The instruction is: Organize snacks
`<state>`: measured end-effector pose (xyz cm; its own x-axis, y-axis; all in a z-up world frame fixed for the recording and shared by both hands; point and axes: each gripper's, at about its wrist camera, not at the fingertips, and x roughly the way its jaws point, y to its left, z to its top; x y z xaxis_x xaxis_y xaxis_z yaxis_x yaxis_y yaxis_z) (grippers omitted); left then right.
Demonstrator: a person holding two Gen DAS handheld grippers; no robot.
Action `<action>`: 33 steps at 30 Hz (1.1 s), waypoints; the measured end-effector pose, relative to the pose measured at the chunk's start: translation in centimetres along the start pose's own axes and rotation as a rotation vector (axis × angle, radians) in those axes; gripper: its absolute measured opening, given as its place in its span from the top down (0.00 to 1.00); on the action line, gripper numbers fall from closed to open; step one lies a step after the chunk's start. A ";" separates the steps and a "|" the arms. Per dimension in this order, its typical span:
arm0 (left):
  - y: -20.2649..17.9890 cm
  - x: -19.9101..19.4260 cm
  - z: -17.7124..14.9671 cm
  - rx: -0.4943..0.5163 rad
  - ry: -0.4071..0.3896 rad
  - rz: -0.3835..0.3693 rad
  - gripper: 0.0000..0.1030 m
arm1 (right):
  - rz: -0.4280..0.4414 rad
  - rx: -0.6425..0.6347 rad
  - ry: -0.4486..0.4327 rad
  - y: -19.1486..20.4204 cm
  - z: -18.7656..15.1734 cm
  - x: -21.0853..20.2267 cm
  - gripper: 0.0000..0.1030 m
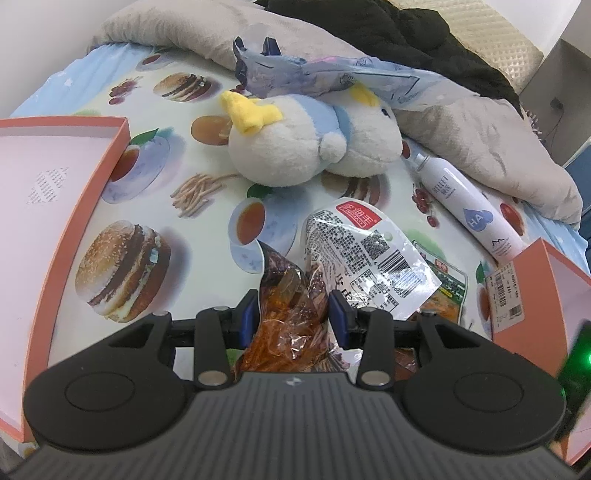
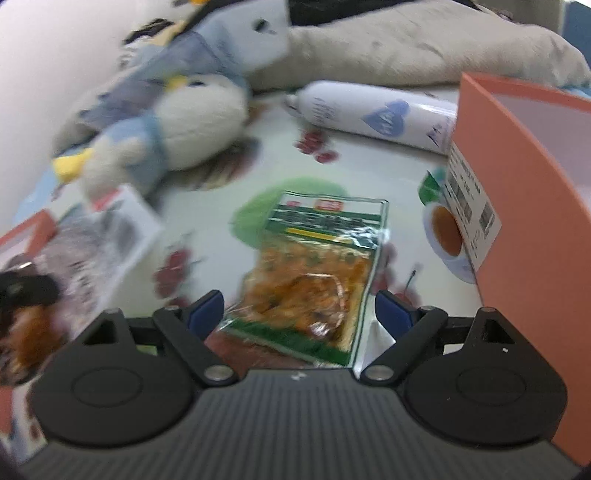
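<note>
My left gripper (image 1: 293, 314) is shut on a clear snack packet (image 1: 369, 243) with a white printed label and brown-orange contents, its blue pads pinching the crumpled lower part. That packet also shows blurred at the left of the right wrist view (image 2: 96, 236). A green packet of orange snacks (image 2: 314, 266) lies flat on the food-print sheet (image 2: 332, 173); in the left wrist view it peeks out behind the held packet (image 1: 443, 280). My right gripper (image 2: 299, 310) is open, its fingers wide apart on either side of the green packet's near end, not pressing it.
An orange box (image 1: 88, 206) with a pale inside stands at the left, another orange box (image 2: 517, 221) at the right. A white plush bird (image 1: 295, 144), a white spray bottle (image 1: 469, 210), a grey blanket (image 1: 480, 140) and a dark garment (image 1: 388, 33) lie behind.
</note>
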<state>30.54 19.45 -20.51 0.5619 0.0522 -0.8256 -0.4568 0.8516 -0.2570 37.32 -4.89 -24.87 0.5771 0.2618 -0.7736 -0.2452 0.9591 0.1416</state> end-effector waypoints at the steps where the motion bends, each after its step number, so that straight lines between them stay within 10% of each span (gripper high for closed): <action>1: -0.1 0.1 0.0 0.000 0.003 0.000 0.55 | -0.014 0.004 0.008 0.0 0.0 0.7 0.13; 9: -0.4 0.5 -0.3 0.012 0.010 0.000 0.55 | -0.018 -0.143 -0.027 1.4 0.0 2.4 0.07; 21: -1.0 -1.4 -1.3 0.041 -0.025 0.012 0.55 | 0.074 -0.217 0.033 2.9 -0.4 0.4 0.55; 33: -1.7 -5.7 -4.7 0.076 -0.044 0.024 0.55 | 0.110 -0.191 0.048 1.9 -3.0 -6.5 0.61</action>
<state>24.87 15.21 -17.68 0.5819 0.0946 -0.8077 -0.4180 0.8868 -0.1973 30.78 -5.07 -21.46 0.5017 0.3539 -0.7894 -0.4504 0.8859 0.1109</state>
